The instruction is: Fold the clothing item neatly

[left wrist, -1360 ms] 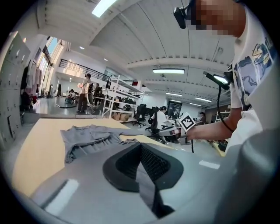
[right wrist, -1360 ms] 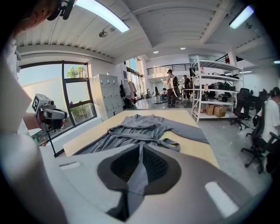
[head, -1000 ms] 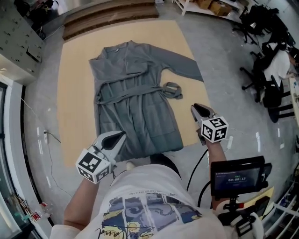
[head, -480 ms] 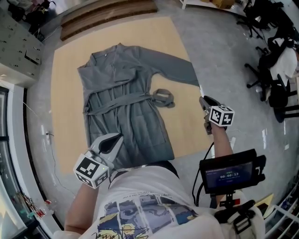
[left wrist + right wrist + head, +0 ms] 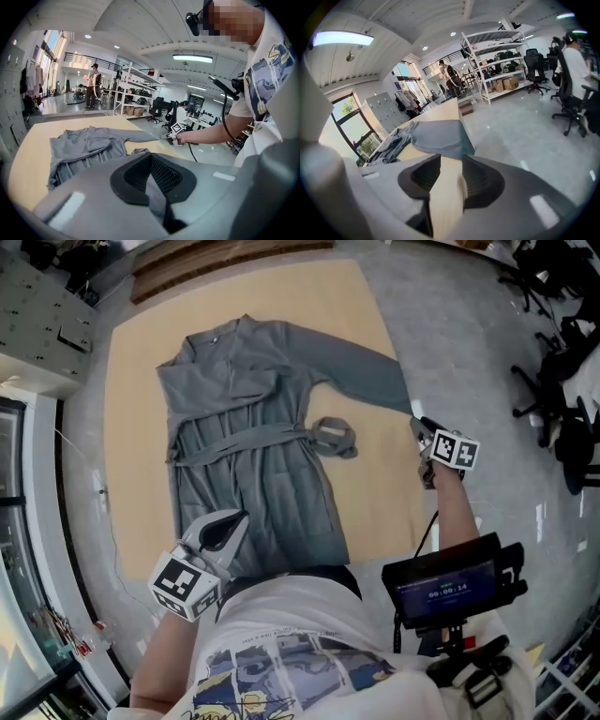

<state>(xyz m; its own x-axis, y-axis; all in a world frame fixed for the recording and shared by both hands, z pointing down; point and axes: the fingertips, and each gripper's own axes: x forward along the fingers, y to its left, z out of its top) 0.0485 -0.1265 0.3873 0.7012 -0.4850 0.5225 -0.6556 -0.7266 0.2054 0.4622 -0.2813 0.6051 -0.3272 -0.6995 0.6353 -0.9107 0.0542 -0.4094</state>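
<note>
A grey robe (image 5: pixel 253 437) lies spread flat on a tan mat (image 5: pixel 131 362) on the floor, its belt tied and one belt loop (image 5: pixel 333 435) trailing to the right. Its right sleeve (image 5: pixel 375 381) stretches toward the mat's edge. My right gripper (image 5: pixel 419 424) hovers just beyond the cuff (image 5: pixel 436 136). Its jaws have just been opening, with nothing between them. In the right gripper view only mat shows through the gap of the right gripper (image 5: pixel 446 173). My left gripper (image 5: pixel 232 521) is shut and empty over the robe's hem. The left gripper view shows the left gripper (image 5: pixel 151 159) pointing at the robe (image 5: pixel 79 145).
Office chairs (image 5: pixel 562 427) stand on the grey floor to the right. A wooden platform (image 5: pixel 225 263) borders the mat's far end. A cable (image 5: pixel 103 512) runs along the mat's left side. A screen (image 5: pixel 450 582) hangs at my chest. Shelving (image 5: pixel 497 61) and people stand far off.
My right gripper has travelled away from me and down to the sleeve cuff, rolling as it went, and its jaws have parted. The left gripper stays shut and shifted slightly near the hem.
</note>
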